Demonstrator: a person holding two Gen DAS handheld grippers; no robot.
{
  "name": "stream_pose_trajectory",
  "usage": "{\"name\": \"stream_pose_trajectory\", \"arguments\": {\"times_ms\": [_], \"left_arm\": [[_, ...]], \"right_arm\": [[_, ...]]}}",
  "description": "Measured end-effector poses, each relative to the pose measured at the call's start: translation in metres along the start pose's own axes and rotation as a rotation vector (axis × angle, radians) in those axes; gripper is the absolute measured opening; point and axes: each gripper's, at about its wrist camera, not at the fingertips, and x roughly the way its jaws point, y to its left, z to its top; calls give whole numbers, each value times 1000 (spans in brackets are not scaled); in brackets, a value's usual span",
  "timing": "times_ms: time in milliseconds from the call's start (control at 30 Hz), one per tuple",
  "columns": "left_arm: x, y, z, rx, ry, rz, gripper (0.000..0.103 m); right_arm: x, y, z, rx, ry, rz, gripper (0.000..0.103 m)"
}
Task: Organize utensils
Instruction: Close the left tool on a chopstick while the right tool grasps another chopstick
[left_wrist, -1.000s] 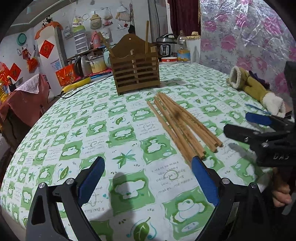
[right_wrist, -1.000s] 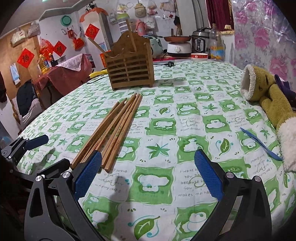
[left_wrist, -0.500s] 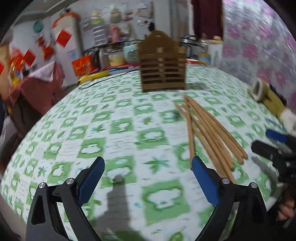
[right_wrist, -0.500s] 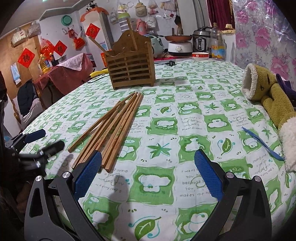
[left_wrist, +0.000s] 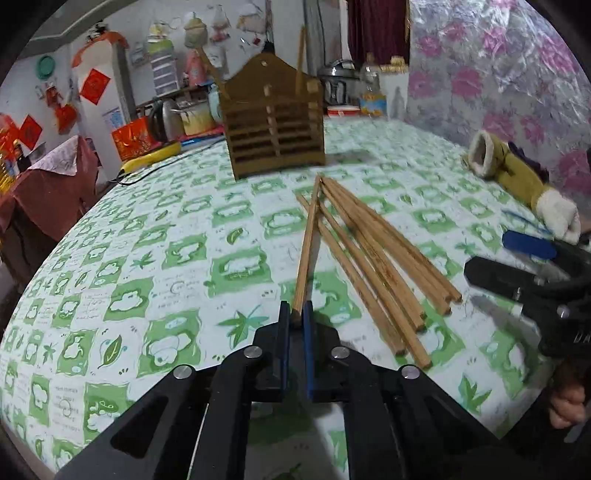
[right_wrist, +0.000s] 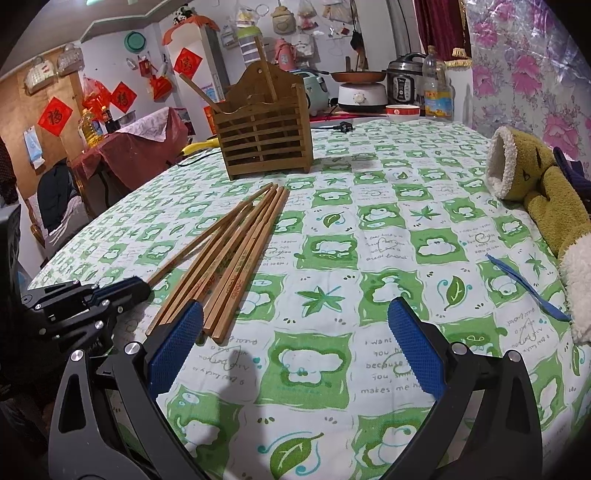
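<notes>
Black plastic left claw (left_wrist: 296, 316) and right claw (right_wrist: 295, 341); blue textured pads (right_wrist: 176, 341); silver screws at pivots.

White wall (right_wrist: 110, 66) w/ red decorations (right_wrist: 55, 115), maroon curtain (right_wrist: 439, 26), floral sheeting (right_wrist: 524, 66)

Your green-and-white patterned tablecloth (right_wrist: 388, 229) carries loose wooden chopsticks (right_wrist: 236, 258), a slatted wooden holder (right_wrist: 264, 140) and an olive plush mitten (right_wrist: 546, 192).

Tablecloth (right_wrist: 332, 258) bare right of the chopstick bundle (right_wrist: 229, 266); wooden holder (right_wrist: 264, 136) blocks beyond it; plush glove (right_wrist: 546, 199) lies far right.
</notes>
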Motion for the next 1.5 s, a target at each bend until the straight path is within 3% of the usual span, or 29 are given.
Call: {"name": "stream_pose_trajectory", "arguments": {"times_ms": [100, 267, 500, 667, 1033, 1200, 1367, 1467, 1500], "left_arm": [[-5, 4, -2, -16, -5, -5, 6], [-9, 20, -9, -62, 5, 20, 6], [-12, 23, -11, -72, -2, 24, 6], [-11, 24, -10, -75, -2, 20, 7], [-11, 24, -12, -79, -2, 29, 11], [-11, 25, -12, -81, -4, 30, 12], [-11, 26, -12, -81, -16, 34, 12], [-11, 26, -13, -78, -17, 31, 12], [-11, 27, -12, -78, -20, 30, 12]], "right_arm": [[-1, 0, -1, -1, -4, 1, 95], [4, 6, -4, -52, 39, 26, 73], [1, 33, -13, -209, 48, 34, 60], [2, 20, -11, -150, 58, 25, 36], [-3, 21, -15, -164, 58, 54, 37], [-3, 7, -13, -101, 47, 16, 35], [0, 24, -14, -174, 42, -11, 37], [3, 20, -12, -144, 38, 4, 32], [4, 18, -12, -135, 35, 3, 25]]}}
